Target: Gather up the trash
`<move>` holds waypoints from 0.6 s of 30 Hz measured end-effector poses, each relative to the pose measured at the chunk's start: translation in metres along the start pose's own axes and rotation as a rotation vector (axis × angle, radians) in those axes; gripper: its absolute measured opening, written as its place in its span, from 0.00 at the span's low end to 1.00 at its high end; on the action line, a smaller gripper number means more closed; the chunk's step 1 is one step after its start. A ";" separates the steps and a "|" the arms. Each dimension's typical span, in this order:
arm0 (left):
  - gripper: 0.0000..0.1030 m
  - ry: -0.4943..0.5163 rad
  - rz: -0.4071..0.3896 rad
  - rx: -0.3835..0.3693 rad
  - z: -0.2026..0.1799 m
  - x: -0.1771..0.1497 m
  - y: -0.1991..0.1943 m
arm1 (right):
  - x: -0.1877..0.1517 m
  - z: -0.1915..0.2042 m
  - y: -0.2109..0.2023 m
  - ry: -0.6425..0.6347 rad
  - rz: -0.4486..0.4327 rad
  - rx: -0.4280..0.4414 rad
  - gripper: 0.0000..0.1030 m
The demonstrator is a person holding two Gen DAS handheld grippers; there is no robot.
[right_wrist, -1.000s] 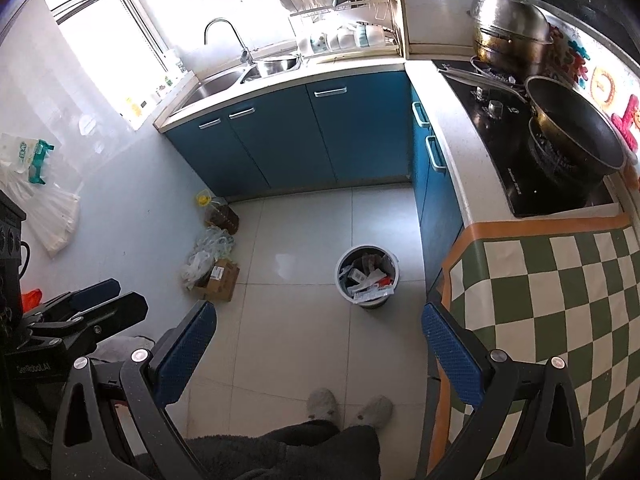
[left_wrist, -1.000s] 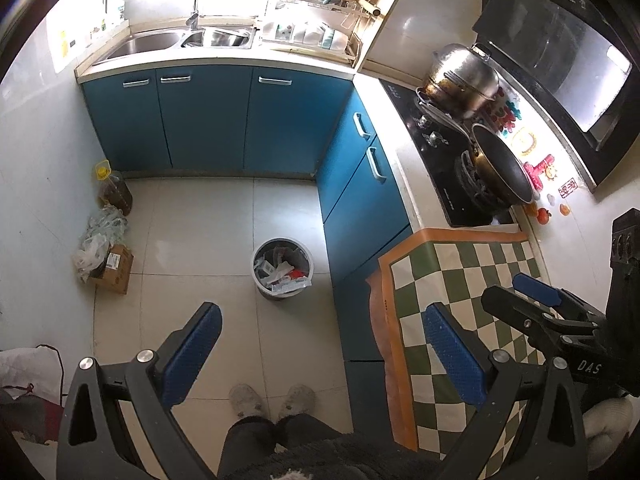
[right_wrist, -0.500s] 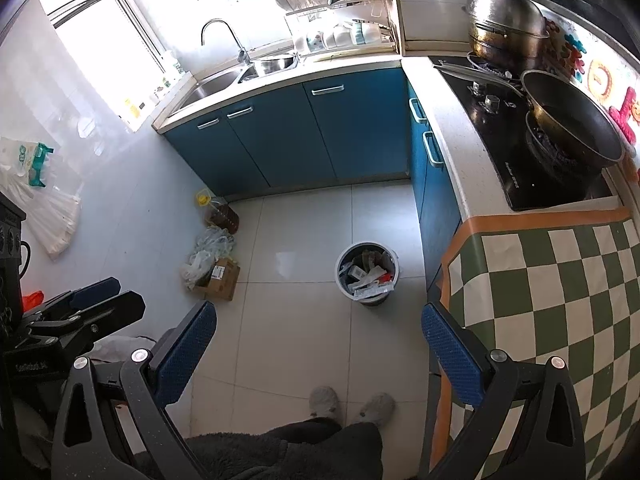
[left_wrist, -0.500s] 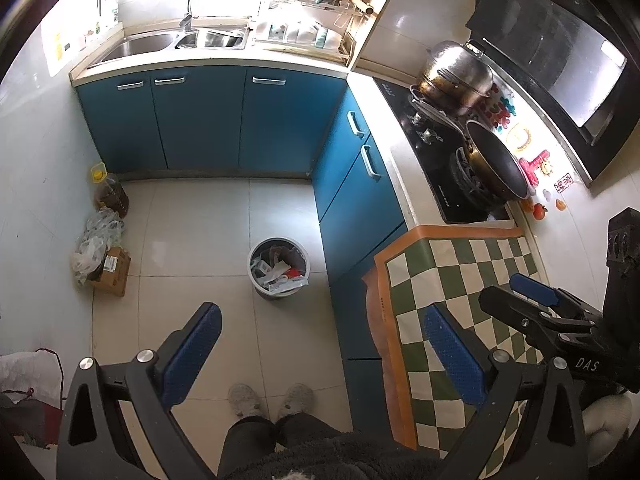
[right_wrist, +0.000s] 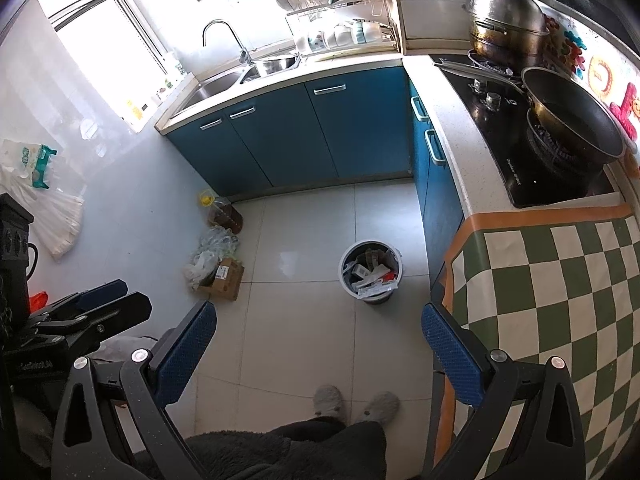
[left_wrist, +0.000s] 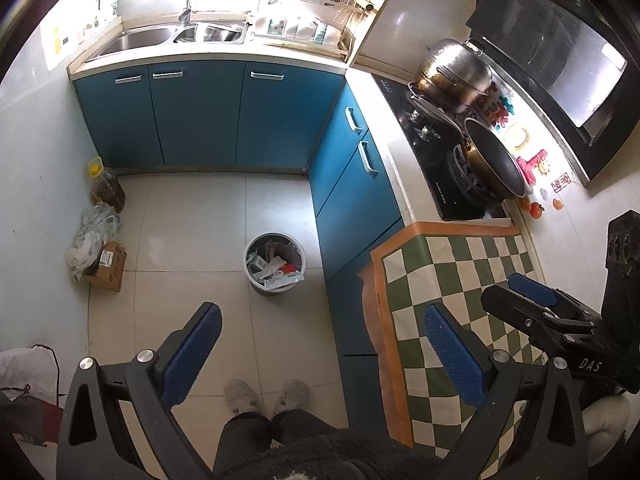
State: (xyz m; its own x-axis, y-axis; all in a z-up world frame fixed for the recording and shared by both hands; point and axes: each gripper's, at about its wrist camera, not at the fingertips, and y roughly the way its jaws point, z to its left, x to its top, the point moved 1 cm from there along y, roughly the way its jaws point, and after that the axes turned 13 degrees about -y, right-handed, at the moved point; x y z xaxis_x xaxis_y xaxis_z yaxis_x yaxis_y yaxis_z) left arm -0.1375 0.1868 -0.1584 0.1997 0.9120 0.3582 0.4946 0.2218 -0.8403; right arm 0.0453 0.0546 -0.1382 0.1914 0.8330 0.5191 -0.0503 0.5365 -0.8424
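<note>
A round grey trash bin (left_wrist: 274,262) full of wrappers and paper stands on the tiled floor beside the blue cabinets; it also shows in the right wrist view (right_wrist: 370,270). My left gripper (left_wrist: 320,350) is open and empty, held high above the floor. My right gripper (right_wrist: 318,350) is open and empty, also high above the floor; it shows at the right of the left wrist view (left_wrist: 536,300). The left gripper shows at the left of the right wrist view (right_wrist: 104,304).
A cardboard box (left_wrist: 106,266) with plastic bags (left_wrist: 94,232) and an oil bottle (left_wrist: 106,188) lie by the left wall. A green checked cloth (left_wrist: 460,280) covers the counter on the right. A stove with a wok (left_wrist: 494,160) and a steel pot (left_wrist: 454,74) is beyond. The person's slippers (left_wrist: 266,396) are below.
Both views have shifted slightly: the bin and the floor sit a little further up and left in the frames. Both grippers stay open and empty.
</note>
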 end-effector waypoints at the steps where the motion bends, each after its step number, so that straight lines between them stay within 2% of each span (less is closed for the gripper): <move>1: 1.00 -0.001 -0.001 -0.003 0.000 -0.001 0.000 | -0.001 0.000 0.000 0.003 0.000 0.003 1.00; 18: 1.00 -0.009 0.004 -0.008 -0.001 -0.006 0.000 | -0.004 0.000 -0.001 0.019 0.004 0.002 1.00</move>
State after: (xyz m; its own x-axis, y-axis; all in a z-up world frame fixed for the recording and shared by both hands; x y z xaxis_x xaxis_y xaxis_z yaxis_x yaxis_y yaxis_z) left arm -0.1379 0.1814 -0.1603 0.1944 0.9159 0.3513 0.5009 0.2152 -0.8384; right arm 0.0446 0.0503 -0.1392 0.2095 0.8327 0.5126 -0.0533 0.5331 -0.8443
